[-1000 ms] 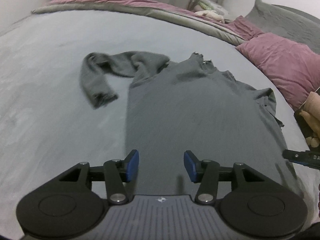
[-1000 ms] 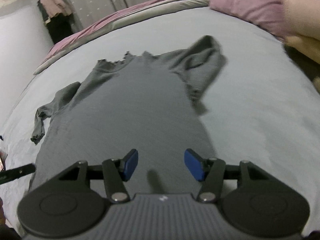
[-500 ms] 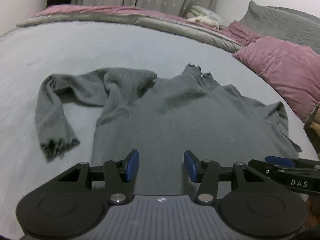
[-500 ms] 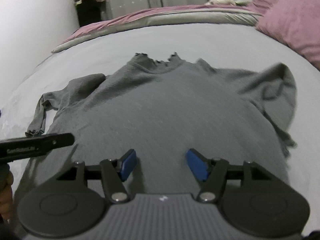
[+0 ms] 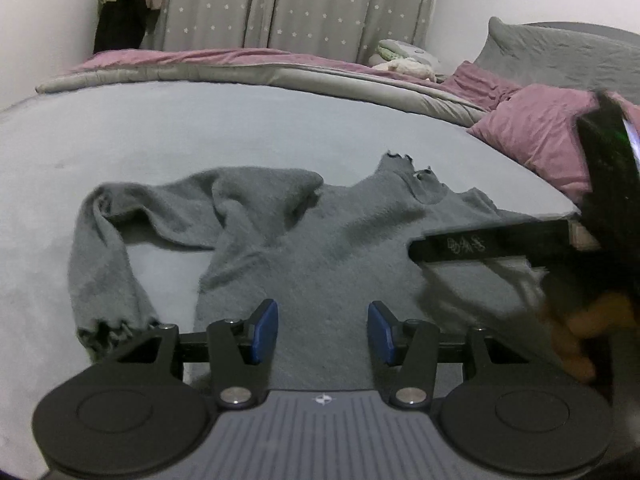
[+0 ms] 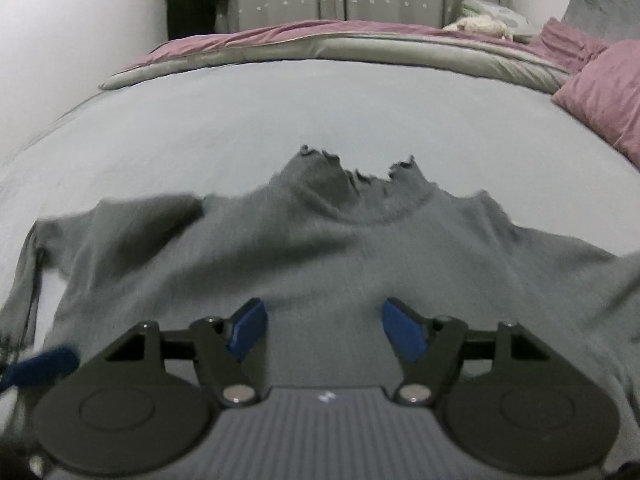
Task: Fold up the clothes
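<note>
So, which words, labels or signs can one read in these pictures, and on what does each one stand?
White lettering on the black finger of the right gripper, seen from the left wrist: too blurred to read.
Small white emblem on the left gripper's grey body: a logo, no letters.
Same emblem on the right gripper's body: no letters.
The grey sweater shows no text.

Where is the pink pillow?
In both views the pink pillow lies at the right edge of the bed, beyond the grey sweater.
</note>
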The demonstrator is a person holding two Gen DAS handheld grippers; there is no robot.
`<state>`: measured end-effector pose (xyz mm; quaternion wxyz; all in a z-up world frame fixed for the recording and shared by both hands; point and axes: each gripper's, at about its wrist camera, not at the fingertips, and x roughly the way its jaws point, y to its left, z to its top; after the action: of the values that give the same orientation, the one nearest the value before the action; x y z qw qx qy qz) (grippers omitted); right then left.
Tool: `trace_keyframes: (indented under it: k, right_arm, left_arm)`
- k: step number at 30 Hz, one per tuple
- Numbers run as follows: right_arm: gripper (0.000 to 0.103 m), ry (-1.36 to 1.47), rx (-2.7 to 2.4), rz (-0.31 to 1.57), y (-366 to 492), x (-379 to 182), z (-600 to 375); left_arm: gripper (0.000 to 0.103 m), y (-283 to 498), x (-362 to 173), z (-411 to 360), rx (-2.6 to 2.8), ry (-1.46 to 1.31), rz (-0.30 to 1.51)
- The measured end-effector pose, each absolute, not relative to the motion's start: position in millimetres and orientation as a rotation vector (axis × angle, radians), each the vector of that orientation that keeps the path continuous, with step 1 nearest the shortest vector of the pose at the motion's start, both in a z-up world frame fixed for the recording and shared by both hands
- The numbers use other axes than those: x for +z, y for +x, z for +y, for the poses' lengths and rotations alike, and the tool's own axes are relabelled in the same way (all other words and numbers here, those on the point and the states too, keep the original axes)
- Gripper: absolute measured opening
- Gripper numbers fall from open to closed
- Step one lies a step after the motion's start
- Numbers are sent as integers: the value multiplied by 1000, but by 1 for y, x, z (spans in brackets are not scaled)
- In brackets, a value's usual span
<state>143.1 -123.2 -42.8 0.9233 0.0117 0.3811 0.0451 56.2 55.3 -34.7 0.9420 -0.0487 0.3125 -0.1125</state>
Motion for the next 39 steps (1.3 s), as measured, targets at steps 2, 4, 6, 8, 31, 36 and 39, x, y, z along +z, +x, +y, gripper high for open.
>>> trace_keyframes:
  k: [2, 4, 6, 8, 31, 36, 39]
  right_arm:
    - [73, 26, 83, 781, 160, -46, -119]
    - [75, 25, 85, 769, 173, -50, -117]
    - [81, 44, 99, 756, 182, -55, -119]
    - [84, 81, 122, 726, 183, -59, -126]
    - [83, 383, 257, 660, 180, -61, -186]
    - [83, 370, 252, 657, 179, -61, -182]
    - [83, 371, 252, 656, 181, -61, -181]
  left_arm:
    - [49, 58, -33, 58, -210, -79, 623]
    - [49, 60, -34, 61, -192, -81, 620]
    - [49, 63, -35, 65, -184, -98, 625]
    - [49, 65, -35, 68, -187, -106, 628]
    - [20, 158, -31, 53, -131, 103, 561]
    - [8, 162, -33, 64, -73, 15, 574]
    - [8, 156, -32, 70, -4, -31, 543]
